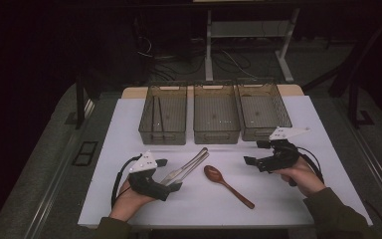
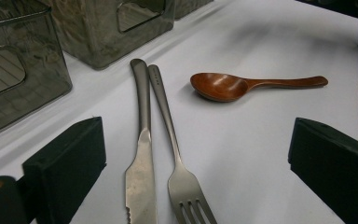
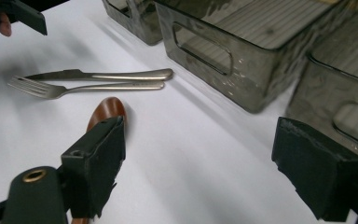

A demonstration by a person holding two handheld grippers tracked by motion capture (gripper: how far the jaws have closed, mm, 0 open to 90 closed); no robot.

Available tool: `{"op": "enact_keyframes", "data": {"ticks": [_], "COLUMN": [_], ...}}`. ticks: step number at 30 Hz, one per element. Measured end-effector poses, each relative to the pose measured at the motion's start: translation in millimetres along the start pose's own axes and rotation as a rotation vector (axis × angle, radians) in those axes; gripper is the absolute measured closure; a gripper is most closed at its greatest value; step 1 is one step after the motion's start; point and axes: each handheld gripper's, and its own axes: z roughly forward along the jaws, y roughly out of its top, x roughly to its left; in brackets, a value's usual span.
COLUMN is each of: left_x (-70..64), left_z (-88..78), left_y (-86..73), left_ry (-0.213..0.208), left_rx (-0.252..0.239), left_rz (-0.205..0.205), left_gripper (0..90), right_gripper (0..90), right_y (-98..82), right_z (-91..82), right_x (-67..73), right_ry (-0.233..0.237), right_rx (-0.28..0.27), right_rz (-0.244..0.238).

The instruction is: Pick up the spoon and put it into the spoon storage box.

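Chopsticks (image 1: 156, 117) in left bin (image 1: 162, 133); others empty

Knife (image 2: 140, 163) and fork (image 2: 177, 154): both matte steel, flat on the white table, side by side, handle ends touching and pointing at the bins. Wooden spoon (image 1: 226, 184): reddish-brown, bowl up, lying just right of them, handle angled toward the table's near edge, apart from both.

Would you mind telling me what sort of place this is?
Probably a lab or recording room: a white-covered table with three bins, handheld grippers, loose cables on a dark floor.
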Motion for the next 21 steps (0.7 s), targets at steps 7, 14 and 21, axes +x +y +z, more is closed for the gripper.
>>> {"op": "enact_keyframes", "data": {"ticks": [7, 14, 21], "left_x": [-5.2, -14.3, -28.5], "left_z": [3.5, 15.1, 31.3], "left_y": [7.3, 18.6, 29.7], "left_ry": [-0.032, -0.095, -0.156], "left_rx": [-0.008, 0.006, 0.031], "left_rz": [-0.001, 0.026, 0.076], "left_gripper": [18.3, 35.8, 55.2], "right_gripper": [16.7, 16.8, 16.8], "right_y": [-23.2, -42.5, -50.7], "right_z": [-15.8, -19.8, -28.1], "right_x": [-1.1, 1.6, 4.4], "right_ry": [-0.055, -0.105, -0.128], "right_rx": [-0.033, -0.028, -0.038], "right_rz": [0.014, 0.005, 0.016]}}
